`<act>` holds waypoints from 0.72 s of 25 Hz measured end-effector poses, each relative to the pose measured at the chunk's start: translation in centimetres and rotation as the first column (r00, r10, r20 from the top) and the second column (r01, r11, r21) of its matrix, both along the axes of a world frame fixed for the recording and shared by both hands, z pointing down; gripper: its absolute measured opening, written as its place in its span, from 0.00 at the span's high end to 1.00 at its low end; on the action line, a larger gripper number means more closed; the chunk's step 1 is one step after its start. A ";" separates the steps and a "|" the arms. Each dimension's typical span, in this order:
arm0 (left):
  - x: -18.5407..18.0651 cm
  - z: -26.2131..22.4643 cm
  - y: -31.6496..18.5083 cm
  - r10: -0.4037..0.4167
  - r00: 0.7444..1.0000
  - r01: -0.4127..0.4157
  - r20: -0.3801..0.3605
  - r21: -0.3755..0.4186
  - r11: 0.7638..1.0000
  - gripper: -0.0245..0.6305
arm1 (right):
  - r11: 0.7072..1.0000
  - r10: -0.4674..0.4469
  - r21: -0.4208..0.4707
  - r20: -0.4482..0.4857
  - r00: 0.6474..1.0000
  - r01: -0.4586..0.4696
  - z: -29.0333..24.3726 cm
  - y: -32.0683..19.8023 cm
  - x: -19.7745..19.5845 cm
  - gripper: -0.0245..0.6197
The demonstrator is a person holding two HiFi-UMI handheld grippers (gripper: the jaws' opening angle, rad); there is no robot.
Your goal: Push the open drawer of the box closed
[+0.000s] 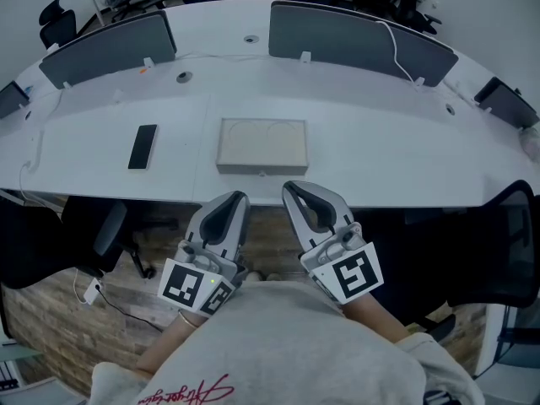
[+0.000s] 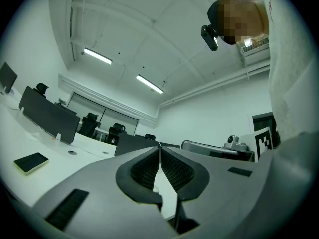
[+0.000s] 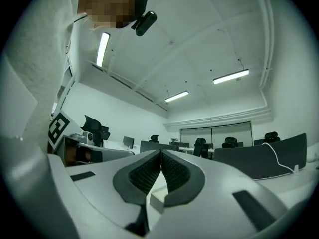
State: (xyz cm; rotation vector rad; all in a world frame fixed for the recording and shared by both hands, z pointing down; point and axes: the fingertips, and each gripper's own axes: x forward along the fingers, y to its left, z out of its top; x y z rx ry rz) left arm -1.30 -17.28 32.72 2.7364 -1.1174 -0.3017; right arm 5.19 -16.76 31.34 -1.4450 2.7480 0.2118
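We held the left gripper (image 1: 236, 199) and right gripper (image 1: 291, 187) at bottom centre, jaws pressed together on nothing, likely to serve as blunt pushers, short of the box (image 1: 262, 144) at mid-frame, its drawer front (image 1: 262, 170) facing us.

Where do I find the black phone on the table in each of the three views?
Head view: the black phone lies flat on the white table, left of centre.
Left gripper view: low, near the left edge.
Right gripper view: not in it.
Shared landmark: the grey divider panels along the table's far side.
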 end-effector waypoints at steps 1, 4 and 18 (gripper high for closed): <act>0.2 0.1 0.1 0.006 1.000 -0.006 0.001 -0.001 1.000 0.92 | 1.000 0.001 0.003 0.003 1.000 -0.001 -0.1 0.3 0.1 0.93; 0.8 0.1 0.3 0.021 1.000 -0.021 0.004 -0.002 1.000 0.92 | 1.000 -0.015 0.020 0.018 1.000 0.015 -0.5 1.0 -0.1 0.93; 1.7 0.1 0.5 0.056 0.998 -0.056 0.021 0.010 0.998 0.92 | 0.999 -0.021 0.029 0.040 0.999 0.020 0.0 1.1 -0.7 0.93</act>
